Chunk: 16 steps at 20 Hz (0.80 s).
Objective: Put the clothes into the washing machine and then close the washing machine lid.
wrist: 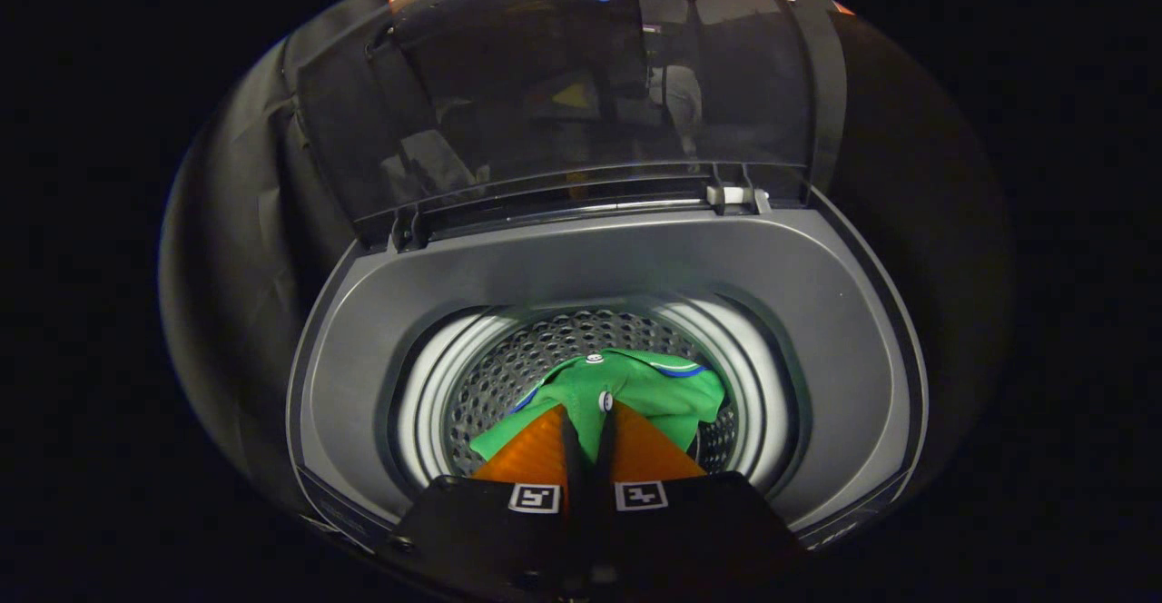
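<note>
Washer (381, 331) sat open, lid (581, 85) raised behind. Green shirt (654, 390) hung over the drum (508, 376) mouth. Gripper (585, 421) jaws were nearly together, pinching the shirt's fabric between them, poised above the drum.

Green garment (635, 390), blue-white trim, seen just ahead of gripper (586, 417) fingers, nearly closed on fold; perforated silver drum (508, 376); grey washer rim (581, 267); dark tinted lid (563, 85).

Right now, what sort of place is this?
Likely a laundry setup in a dark booth: grey top-loading washing machine, smoked lid raised, green garment in its perforated drum, pinched by the gripper.
</note>
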Available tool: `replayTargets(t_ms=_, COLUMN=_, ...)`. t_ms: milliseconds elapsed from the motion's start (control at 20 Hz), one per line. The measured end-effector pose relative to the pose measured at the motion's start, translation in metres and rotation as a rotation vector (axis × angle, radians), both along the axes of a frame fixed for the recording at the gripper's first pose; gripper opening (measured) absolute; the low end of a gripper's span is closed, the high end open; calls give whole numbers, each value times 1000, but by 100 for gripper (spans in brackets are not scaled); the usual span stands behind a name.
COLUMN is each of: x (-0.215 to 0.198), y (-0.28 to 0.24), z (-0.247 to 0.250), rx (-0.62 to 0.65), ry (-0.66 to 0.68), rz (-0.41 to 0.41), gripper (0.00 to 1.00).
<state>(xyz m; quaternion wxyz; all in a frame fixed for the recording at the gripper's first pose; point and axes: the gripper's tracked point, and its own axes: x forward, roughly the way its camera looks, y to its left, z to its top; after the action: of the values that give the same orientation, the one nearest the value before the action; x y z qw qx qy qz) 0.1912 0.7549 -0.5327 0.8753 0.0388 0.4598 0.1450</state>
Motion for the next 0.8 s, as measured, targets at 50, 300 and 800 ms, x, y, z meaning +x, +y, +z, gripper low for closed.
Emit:
replayTargets(t_ms=50, x=-3, y=1, z=-1, rx=0, ry=22, rz=8, gripper=15)
replayTargets(t_ms=300, x=0, y=4, z=5, rx=-9, ry=8, rz=36, gripper=100)
replayTargets(t_ms=800, x=7, y=1, z=54, rx=19, ry=-107, rz=33, gripper=99)
